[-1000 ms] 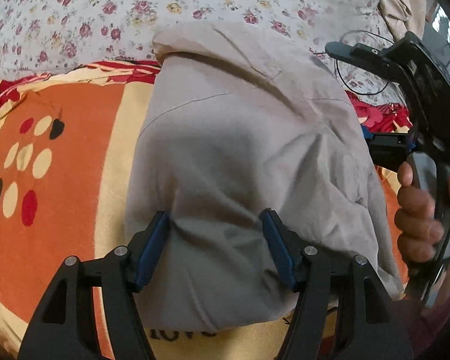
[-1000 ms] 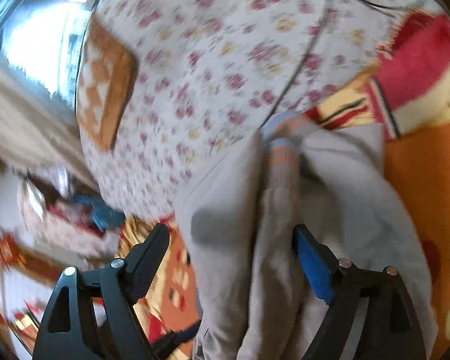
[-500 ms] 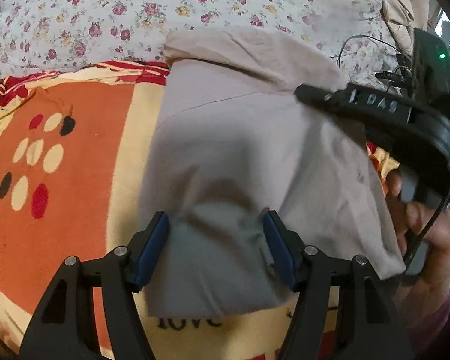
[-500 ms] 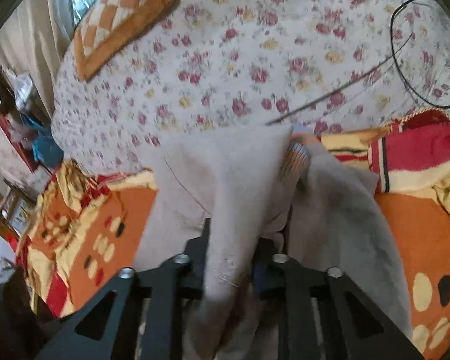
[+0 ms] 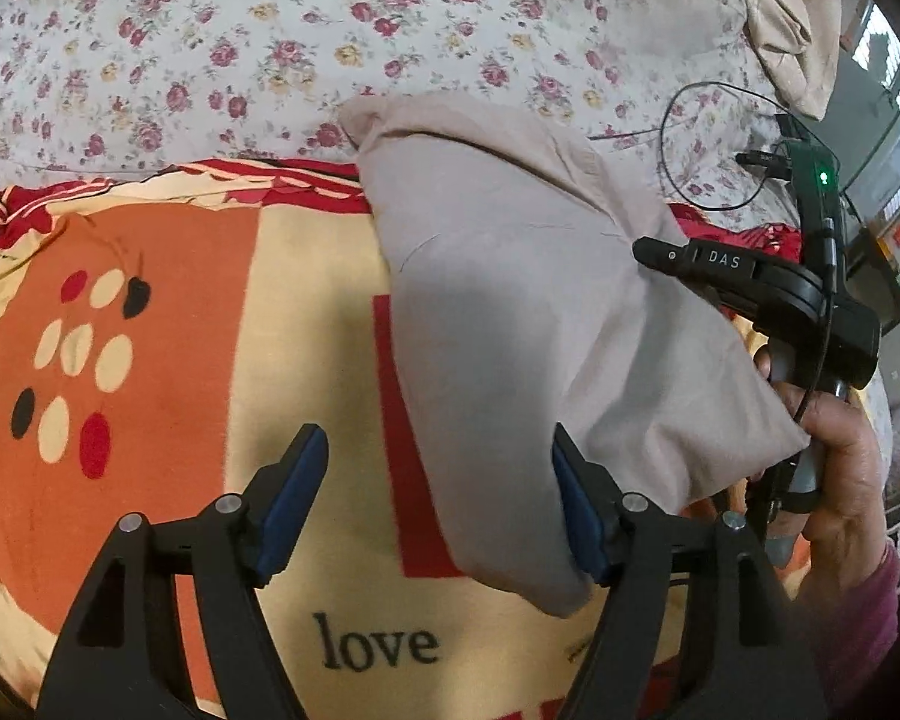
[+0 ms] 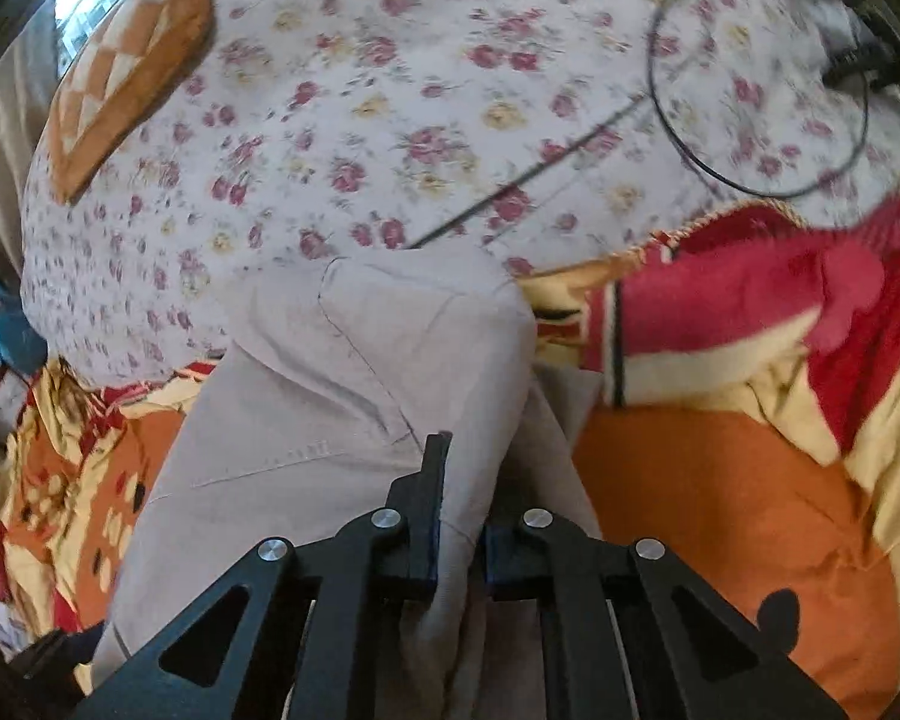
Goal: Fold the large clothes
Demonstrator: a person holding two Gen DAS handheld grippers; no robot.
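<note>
Bed w/ beige garment [image 6: 330, 432], bunched, in right claw [image 6: 457, 546].

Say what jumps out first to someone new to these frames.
The beige garment, lifted in a hump over the orange and yellow blanket printed "love". The right gripper is pinched on a fold of it, jaws closing. The left gripper is opening, the garment's lower edge by its right finger. Behind lies a floral sheet with a looped black cable.
</note>
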